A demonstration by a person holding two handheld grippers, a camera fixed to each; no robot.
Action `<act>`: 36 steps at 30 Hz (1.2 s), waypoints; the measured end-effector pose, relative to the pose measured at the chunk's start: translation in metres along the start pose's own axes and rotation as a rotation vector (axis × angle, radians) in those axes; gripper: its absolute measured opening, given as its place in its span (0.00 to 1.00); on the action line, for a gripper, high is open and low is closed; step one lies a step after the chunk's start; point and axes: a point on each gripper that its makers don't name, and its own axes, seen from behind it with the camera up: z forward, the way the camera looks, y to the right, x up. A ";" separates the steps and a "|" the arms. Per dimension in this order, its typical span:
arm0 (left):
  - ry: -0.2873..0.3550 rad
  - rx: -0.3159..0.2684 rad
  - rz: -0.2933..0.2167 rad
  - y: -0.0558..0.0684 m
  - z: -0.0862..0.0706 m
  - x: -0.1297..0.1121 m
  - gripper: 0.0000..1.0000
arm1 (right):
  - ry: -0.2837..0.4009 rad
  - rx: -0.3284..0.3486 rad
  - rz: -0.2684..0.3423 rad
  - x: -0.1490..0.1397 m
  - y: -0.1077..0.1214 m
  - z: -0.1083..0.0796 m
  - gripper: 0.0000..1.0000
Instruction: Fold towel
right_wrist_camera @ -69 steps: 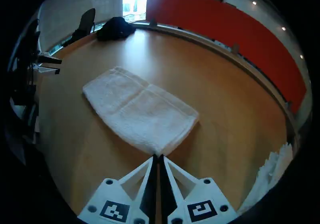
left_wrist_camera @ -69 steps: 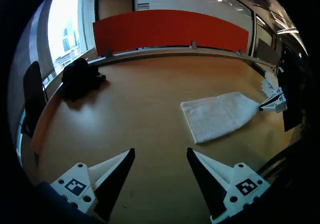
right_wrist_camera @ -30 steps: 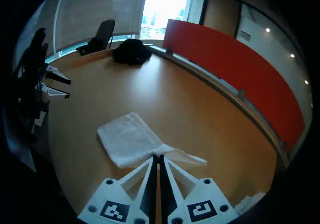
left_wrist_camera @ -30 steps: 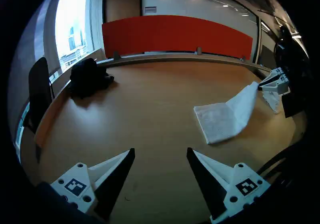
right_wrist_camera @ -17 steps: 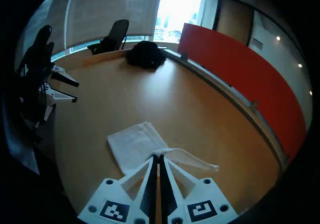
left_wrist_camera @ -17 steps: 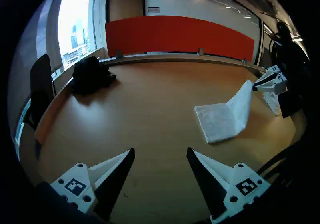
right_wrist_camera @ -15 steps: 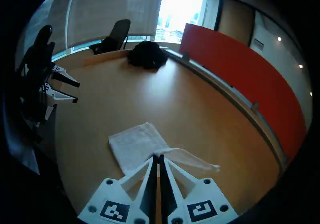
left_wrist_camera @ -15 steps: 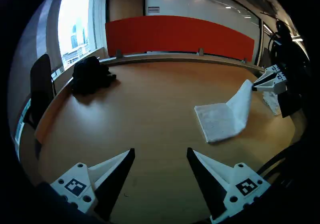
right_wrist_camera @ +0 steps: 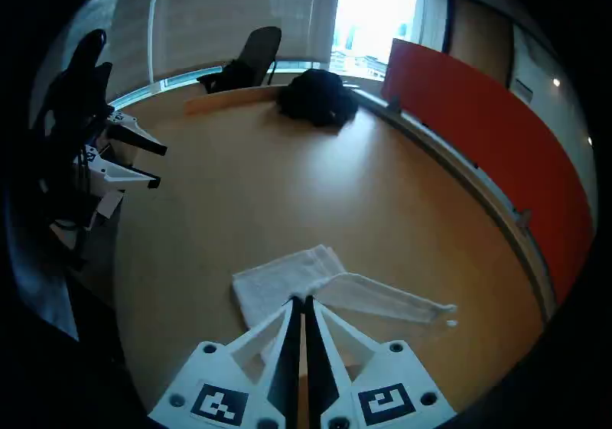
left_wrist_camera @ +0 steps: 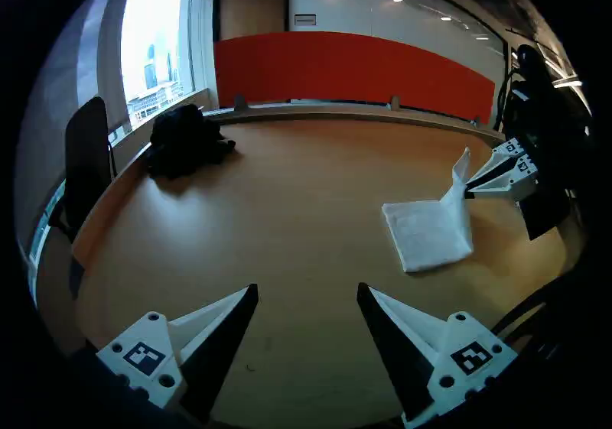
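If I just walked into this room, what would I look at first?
Probably the white towel lying on the big wooden table, with one edge pinched and lifted by the right gripper. Next you'd see the long red divider along the table's far edge, and a black bag slumped near the window.

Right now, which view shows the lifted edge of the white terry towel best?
Left gripper view: it sees the white terry towel side-on on the wooden table, one edge held up by the right gripper. The right gripper view looks down on the towel, partly behind its own shut fingers.
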 end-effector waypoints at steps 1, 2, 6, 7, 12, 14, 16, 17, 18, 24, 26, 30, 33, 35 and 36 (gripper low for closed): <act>0.000 0.003 -0.001 -0.001 0.000 -0.001 0.96 | -0.004 0.012 -0.005 0.000 -0.004 0.005 0.03; 0.000 0.006 -0.002 -0.002 -0.001 -0.001 0.96 | -0.008 0.022 -0.009 0.001 -0.007 0.009 0.03; 0.002 0.013 -0.011 -0.004 -0.002 -0.002 0.96 | -0.025 0.056 -0.023 0.000 -0.018 0.021 0.03; 0.002 0.014 -0.013 -0.005 -0.002 -0.003 0.97 | -0.028 0.062 -0.026 0.000 -0.020 0.023 0.03; 0.001 0.020 -0.023 -0.008 -0.003 -0.005 0.96 | -0.044 0.076 -0.032 -0.003 -0.025 0.031 0.03; 0.000 0.020 -0.023 -0.009 -0.003 -0.006 0.96 | -0.050 0.078 -0.033 -0.005 -0.025 0.032 0.03; 0.000 0.021 -0.023 -0.009 -0.003 -0.006 0.96 | -0.052 0.077 -0.032 -0.006 -0.025 0.033 0.03; 0.000 0.022 -0.023 -0.010 -0.003 -0.006 0.96 | -0.053 0.076 -0.032 -0.007 -0.025 0.033 0.03; -0.001 0.022 -0.023 -0.010 -0.003 -0.006 0.96 | -0.053 0.076 -0.031 -0.007 -0.025 0.033 0.03; -0.004 0.021 -0.022 -0.010 -0.003 -0.007 0.96 | -0.054 0.074 -0.024 -0.008 -0.025 0.032 0.07; -0.005 0.020 -0.020 -0.009 -0.003 -0.007 0.96 | -0.056 0.078 -0.020 -0.010 -0.027 0.031 0.18; -0.006 0.019 -0.018 -0.009 -0.004 -0.007 0.96 | -0.060 0.070 -0.016 -0.012 -0.025 0.030 0.53; -0.006 0.019 -0.017 -0.009 -0.004 -0.008 0.96 | -0.064 0.057 -0.013 -0.014 -0.023 0.030 0.73; -0.006 0.019 -0.017 -0.009 -0.004 -0.008 0.96 | -0.065 0.050 -0.009 -0.016 -0.022 0.029 0.74; -0.006 0.019 -0.016 -0.009 -0.004 -0.008 0.96 | -0.065 0.047 -0.007 -0.016 -0.022 0.029 0.74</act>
